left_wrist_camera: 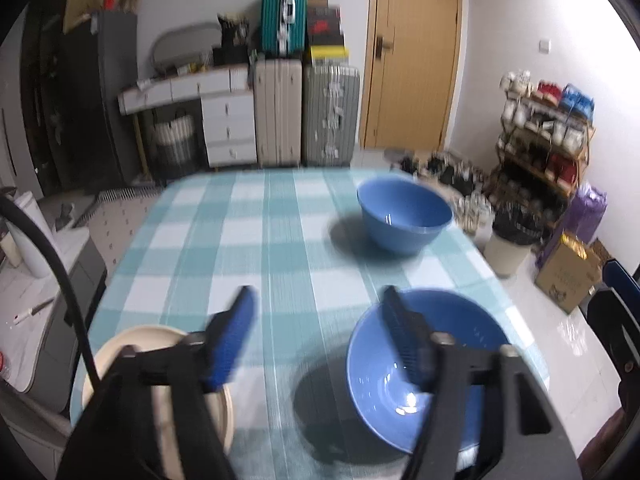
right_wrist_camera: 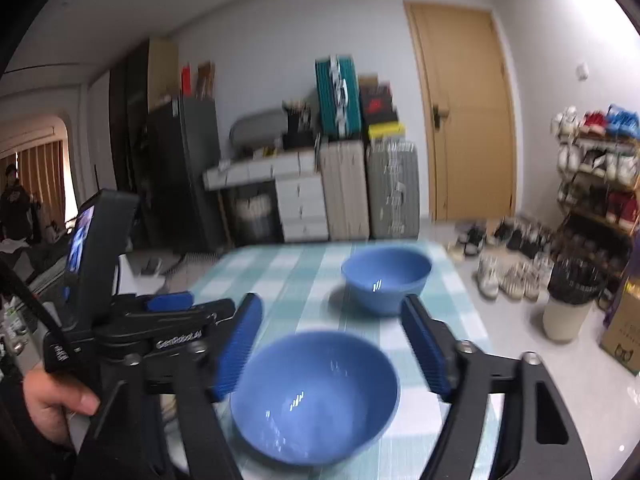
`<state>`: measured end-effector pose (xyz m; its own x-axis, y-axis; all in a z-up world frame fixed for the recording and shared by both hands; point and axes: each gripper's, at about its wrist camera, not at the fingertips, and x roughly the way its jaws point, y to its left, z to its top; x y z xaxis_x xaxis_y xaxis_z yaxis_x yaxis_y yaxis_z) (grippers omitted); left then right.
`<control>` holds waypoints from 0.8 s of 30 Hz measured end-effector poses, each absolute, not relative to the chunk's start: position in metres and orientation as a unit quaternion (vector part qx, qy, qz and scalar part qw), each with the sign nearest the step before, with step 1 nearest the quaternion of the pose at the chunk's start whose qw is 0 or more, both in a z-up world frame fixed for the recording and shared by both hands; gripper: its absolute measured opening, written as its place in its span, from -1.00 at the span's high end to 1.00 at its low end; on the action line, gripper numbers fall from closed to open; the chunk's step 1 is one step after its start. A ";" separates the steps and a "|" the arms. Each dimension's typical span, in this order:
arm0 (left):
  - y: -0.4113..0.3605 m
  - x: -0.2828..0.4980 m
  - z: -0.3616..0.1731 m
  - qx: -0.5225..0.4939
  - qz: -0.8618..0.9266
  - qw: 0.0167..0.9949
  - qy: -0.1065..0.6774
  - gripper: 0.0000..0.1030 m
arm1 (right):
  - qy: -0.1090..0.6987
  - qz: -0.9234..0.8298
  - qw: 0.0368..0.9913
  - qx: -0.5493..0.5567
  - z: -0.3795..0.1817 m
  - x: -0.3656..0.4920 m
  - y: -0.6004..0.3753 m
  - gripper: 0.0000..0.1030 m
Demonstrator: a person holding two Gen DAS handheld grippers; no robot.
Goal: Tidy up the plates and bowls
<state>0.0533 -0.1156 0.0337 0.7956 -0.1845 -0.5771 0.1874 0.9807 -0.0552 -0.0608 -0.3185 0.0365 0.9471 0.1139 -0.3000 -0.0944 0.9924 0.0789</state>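
The left gripper [left_wrist_camera: 320,336] stood wide apart above a tabletop [left_wrist_camera: 256,232] covered in teal-and-white check, with nothing between its blue pads. Beneath its left finger lay a cream plate [left_wrist_camera: 132,340] at the near left edge; its right finger overlapped the rim of the near blue bowl [left_wrist_camera: 376,392], contact uncertain. The far blue bowl [left_wrist_camera: 404,216] sat upright toward the far right of the tabletop, well apart from the near one. The right gripper [right_wrist_camera: 332,332] was likewise spread wide and held nothing, with the near blue bowl [right_wrist_camera: 316,396] below and between its fingers. A hand [right_wrist_camera: 52,404] gripped the left handle.
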 end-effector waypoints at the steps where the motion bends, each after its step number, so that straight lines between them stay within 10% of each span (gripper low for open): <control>1: -0.113 0.047 0.036 0.005 -0.091 0.957 0.275 -0.78 | 0.129 0.041 0.990 0.032 0.035 -0.065 -0.317 -0.66; 24: -0.095 0.011 0.024 -0.024 -0.089 0.982 0.166 -1.00 | 0.143 0.012 0.981 0.128 -0.005 -0.047 -0.325 -0.98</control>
<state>0.0107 -0.0947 0.0244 0.9291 -0.1818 -0.3220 0.1658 0.9832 -0.0765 -0.0466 -0.3247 -0.0055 0.9586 0.0595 -0.2784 0.0140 0.9669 0.2549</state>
